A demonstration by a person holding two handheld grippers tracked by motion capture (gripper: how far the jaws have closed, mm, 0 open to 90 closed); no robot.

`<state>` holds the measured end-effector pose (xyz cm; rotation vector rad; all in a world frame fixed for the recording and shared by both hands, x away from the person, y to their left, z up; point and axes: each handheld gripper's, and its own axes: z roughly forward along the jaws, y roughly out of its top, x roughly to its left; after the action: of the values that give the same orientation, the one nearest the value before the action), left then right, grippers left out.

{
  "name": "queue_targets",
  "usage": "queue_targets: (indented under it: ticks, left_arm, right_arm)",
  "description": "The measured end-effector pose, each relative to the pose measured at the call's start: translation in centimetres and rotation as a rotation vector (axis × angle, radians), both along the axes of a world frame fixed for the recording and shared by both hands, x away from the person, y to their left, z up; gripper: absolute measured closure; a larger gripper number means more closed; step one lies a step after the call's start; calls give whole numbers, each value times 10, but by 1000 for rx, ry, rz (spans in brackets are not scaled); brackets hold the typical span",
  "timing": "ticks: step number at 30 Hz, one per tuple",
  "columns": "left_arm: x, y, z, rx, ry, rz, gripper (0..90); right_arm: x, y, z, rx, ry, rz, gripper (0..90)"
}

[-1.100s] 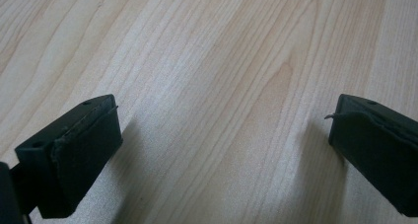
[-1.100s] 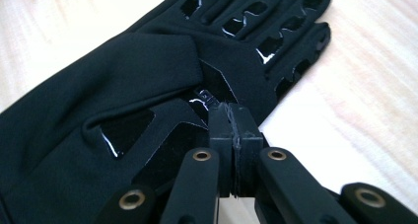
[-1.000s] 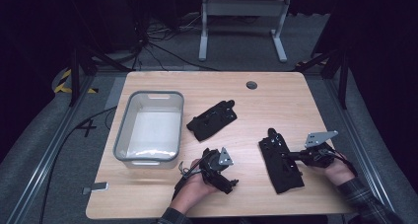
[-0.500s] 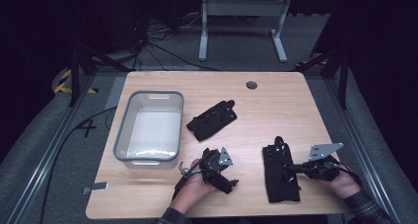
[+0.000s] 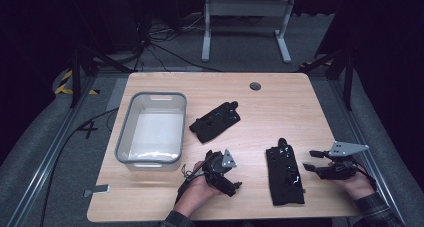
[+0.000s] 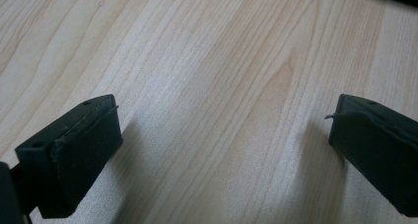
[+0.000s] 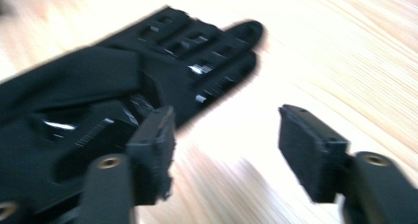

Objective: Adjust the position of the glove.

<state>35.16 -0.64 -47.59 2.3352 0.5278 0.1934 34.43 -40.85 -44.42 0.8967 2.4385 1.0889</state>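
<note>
The right gripper (image 5: 311, 159), jaws just spread with nothing between, has released the near glove (image 5: 285, 174) right of the bin (image 5: 125, 147) (left gripper (image 5: 235, 186) spread, empty); next, regrasping it probably.

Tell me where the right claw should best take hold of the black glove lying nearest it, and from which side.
Probably the cuff end of the near glove, approached from the right claw's own side. The glove lies flat and lengthwise, fingers pointing away toward the table's far edge, so its long right edge faces the open claw. Thick knuckle padding makes the middle bulkier; the plain cuff looks easier to pinch.
</note>
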Motion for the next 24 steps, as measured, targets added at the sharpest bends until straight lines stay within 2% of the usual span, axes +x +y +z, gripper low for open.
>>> queue_targets:
  ticks: [7,9,12,15,16,18,21,24]
  left_arm:
    - [0,-1,0,5,2,5,0]
    - [0,-1,2,18,7,19,5]
    - [1,-1,6,26,10,20,72]
    - [2,-1,10,32,17,35,184]
    - [2,-1,11,21,19,37,215]
    - [5,0,13,22,43,35,312]
    - [8,-2,19,30,40,39,450]
    - [14,-3,25,12,47,59,608]
  right_arm:
    - [3,-14,-15,-29,17,-73,183]
    - [4,-15,-16,-32,18,-79,157]
    - [5,-16,-18,-25,23,-87,155]
    - [6,-16,-21,-30,24,-96,154]
    - [6,-16,-21,-27,25,-96,154]
    - [6,-16,-21,-23,29,-94,150]
    - [6,-15,-22,-16,32,-96,131]
    - [6,-15,-22,-17,34,-93,124]
